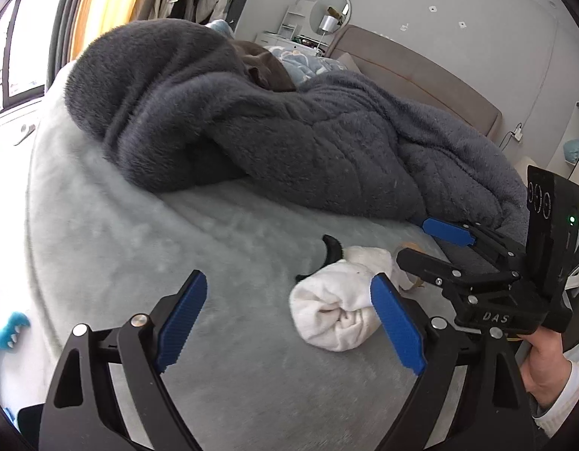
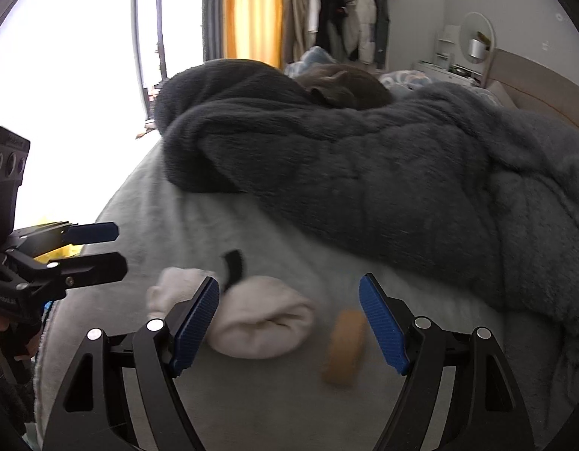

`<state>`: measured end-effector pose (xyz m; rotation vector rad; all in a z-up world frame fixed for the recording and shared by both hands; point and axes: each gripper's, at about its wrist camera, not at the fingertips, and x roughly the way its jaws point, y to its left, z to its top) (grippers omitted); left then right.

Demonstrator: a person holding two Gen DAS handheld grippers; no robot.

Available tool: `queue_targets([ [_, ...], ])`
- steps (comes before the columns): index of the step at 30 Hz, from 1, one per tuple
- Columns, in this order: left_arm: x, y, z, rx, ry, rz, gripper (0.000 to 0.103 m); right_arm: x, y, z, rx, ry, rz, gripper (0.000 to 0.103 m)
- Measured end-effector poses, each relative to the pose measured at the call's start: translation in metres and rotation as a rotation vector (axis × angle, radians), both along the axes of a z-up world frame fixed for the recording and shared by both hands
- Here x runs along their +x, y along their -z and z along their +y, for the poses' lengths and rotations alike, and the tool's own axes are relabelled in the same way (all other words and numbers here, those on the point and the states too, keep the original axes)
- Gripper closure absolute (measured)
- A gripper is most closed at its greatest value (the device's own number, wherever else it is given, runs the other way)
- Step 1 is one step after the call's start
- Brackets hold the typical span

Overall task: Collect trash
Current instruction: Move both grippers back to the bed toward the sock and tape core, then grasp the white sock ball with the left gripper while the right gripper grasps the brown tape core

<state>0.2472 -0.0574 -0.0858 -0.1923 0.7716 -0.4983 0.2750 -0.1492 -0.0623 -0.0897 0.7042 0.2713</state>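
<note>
A rolled white sock (image 1: 338, 315) (image 2: 263, 319) lies on the pale grey bed sheet (image 1: 221, 233), with a small black curved piece (image 1: 332, 250) (image 2: 233, 263) behind it. A tan, blurred object (image 2: 345, 345) lies right of the sock; only a sliver of it shows in the left wrist view (image 1: 411, 283). My left gripper (image 1: 289, 323) is open, its right finger against the sock. My right gripper (image 2: 289, 327) is open and hovers over the sock and the tan object. Each gripper shows in the other's view: right (image 1: 436, 244), left (image 2: 97, 248).
A thick dark grey blanket (image 1: 289, 143) (image 2: 364, 173) is heaped across the bed behind the objects. A headboard (image 1: 421, 71) and a dresser with a round mirror (image 1: 327, 11) stand beyond. A blue plush toy (image 1: 7, 330) lies on the floor at left. Clothes (image 2: 342, 18) hang by the window.
</note>
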Motion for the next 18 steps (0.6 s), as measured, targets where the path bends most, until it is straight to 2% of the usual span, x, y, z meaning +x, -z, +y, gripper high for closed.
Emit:
queue_targets([
  [8,0.002,0.013,-0.029,-0.006,0.067,0.018,0.012,0.007,0.010,-0.039,0.030,0.076,0.025,0.025],
  [15,0.006,0.027,-0.044,-0.003,0.094,0.060,0.016,0.008,0.022,-0.055,0.027,0.104,0.073,0.025],
  [16,0.007,0.029,-0.045,-0.003,0.096,0.067,0.017,0.009,0.024,-0.056,0.025,0.103,0.084,0.026],
  [18,0.009,0.033,-0.048,-0.004,0.100,0.080,0.021,0.011,0.029,-0.056,0.006,0.107,0.104,0.035],
])
